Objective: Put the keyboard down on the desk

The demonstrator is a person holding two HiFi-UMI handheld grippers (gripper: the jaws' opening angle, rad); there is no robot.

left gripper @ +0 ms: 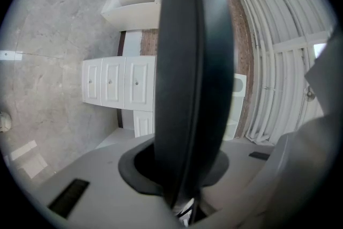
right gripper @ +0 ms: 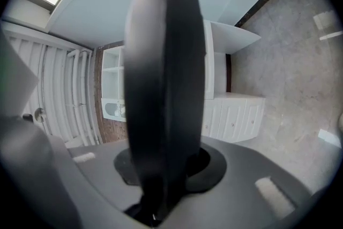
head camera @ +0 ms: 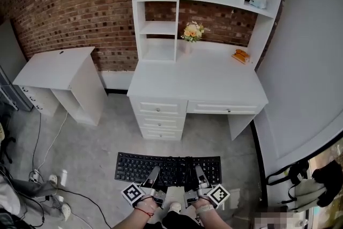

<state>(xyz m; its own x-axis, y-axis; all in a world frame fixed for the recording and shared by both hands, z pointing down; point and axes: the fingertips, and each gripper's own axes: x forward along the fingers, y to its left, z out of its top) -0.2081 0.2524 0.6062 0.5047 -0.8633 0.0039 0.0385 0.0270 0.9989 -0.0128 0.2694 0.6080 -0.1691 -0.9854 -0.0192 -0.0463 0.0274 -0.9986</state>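
Currently holding: the keyboard (head camera: 168, 169), which I am carrying flat and keys-up over the floor (head camera: 102, 142), well short of the table (head camera: 198, 80).
Left gripper (head camera: 153, 175): my jaws are pinching the keyboard's near edge, parted only by its thickness.
Right gripper (head camera: 199, 174): my jaws are gripping the same near edge further along, equally narrow.
Step in hand, as I judge it: I am bringing the keyboard forward and up to the table; it is not yet over the top.
Doing it well: I am aiming to keep both grippers level and in step, so the board is not twisting. It should be clearing the table's front edge above the drawers (head camera: 158, 110). The bare middle looks best, away from the flowers (head camera: 193, 31) and the orange object (head camera: 241, 55). I should be releasing only once it is lying flat.
Head view only: it is showing the whole keyboard and the free tabletop.
Gripper views only: they are showing the keyboard edge-on, a dark slab seated deep between my jaws, and they are hiding the tabletop.
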